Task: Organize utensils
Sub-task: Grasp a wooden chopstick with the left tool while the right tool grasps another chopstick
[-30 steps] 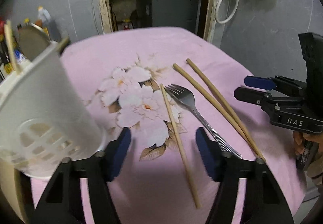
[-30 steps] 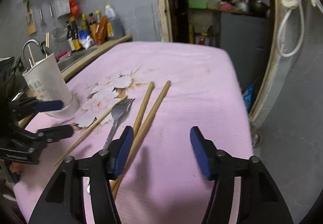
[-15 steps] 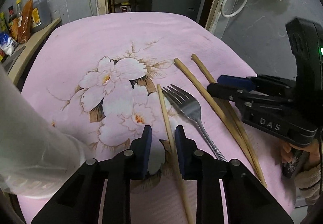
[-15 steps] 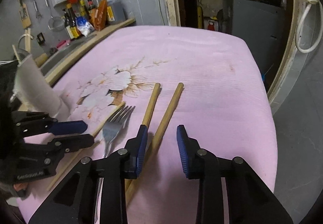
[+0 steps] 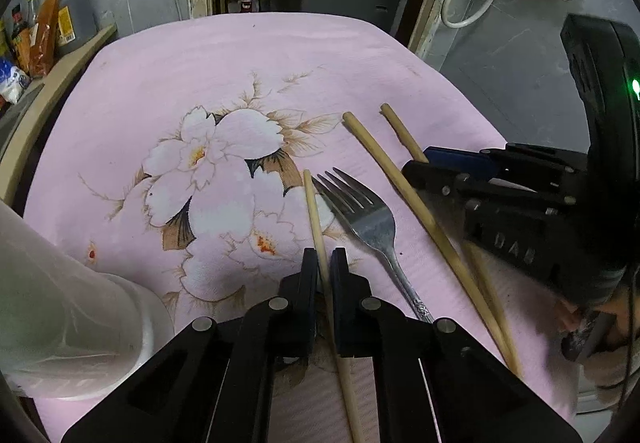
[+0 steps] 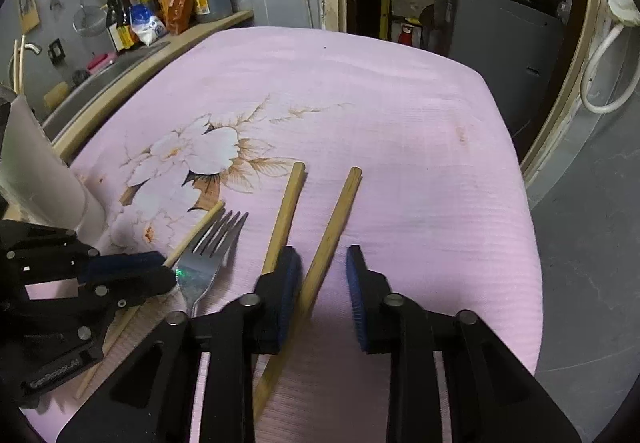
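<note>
On the pink flowered cloth (image 5: 240, 75) lie a thin wooden chopstick (image 5: 314, 211), a metal fork (image 5: 372, 227) and two thicker wooden chopsticks (image 5: 400, 179). My left gripper (image 5: 325, 263) is shut on the thin chopstick, which lies on the cloth. My right gripper (image 6: 324, 271) is open, its jaws low on either side of the right thick chopstick (image 6: 336, 211); the other thick chopstick (image 6: 286, 211) lies just left of its left finger. The fork (image 6: 208, 255) also shows in the right wrist view. The white utensil holder (image 5: 60, 303) stands at my left.
A counter with bottles and packets (image 6: 160, 11) runs along the left wall. A doorway with shelves and a grey cabinet (image 6: 500, 27) is beyond the table's far edge. The cloth drops off at the right edge (image 6: 520, 203).
My left gripper moved forward and closed on the thin chopstick. My right gripper moved down and forward and narrowed around the right thick chopstick.
</note>
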Action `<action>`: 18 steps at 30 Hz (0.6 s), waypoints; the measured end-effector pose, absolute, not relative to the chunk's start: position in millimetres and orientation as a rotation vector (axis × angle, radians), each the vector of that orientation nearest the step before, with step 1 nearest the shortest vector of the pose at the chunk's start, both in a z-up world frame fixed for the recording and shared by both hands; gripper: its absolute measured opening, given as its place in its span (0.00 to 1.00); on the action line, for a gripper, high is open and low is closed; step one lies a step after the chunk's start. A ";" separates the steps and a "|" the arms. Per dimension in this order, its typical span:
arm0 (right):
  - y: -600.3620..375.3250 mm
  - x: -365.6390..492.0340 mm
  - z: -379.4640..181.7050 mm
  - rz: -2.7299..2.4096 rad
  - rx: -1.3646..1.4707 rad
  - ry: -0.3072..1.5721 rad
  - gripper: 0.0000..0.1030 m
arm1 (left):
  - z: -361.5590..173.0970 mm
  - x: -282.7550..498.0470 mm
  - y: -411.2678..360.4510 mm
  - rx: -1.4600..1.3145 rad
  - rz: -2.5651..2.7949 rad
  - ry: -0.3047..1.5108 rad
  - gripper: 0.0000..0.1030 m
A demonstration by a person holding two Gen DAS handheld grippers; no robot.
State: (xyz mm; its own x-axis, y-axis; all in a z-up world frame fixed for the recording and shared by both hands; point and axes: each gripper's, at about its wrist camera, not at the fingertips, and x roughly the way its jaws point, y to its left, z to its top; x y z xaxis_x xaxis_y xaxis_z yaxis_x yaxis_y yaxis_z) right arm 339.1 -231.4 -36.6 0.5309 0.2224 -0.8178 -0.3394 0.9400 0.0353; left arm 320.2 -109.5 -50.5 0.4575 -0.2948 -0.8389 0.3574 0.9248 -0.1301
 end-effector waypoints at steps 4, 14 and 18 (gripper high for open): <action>-242.7 340.7 -33.0 0.358 -0.060 0.974 0.06 | -51.3 321.3 -105.6 0.034 -0.404 1.031 0.04; -256.6 311.8 -25.2 0.398 0.025 0.904 0.06 | -40.1 297.4 -98.3 -0.030 -0.426 0.987 0.02; -258.7 292.6 -17.9 0.410 0.040 0.838 0.06 | -31.3 286.3 -95.2 -0.047 -0.443 0.940 0.02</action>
State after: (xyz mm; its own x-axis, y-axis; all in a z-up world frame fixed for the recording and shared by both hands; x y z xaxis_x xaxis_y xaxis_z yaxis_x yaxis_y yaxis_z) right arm 292.6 -258.7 -17.9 0.5955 0.3689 -0.7137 -0.3375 0.9210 0.1944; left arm 286.3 -95.2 -31.3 0.5072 -0.3872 -0.7700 0.3468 0.9096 -0.2290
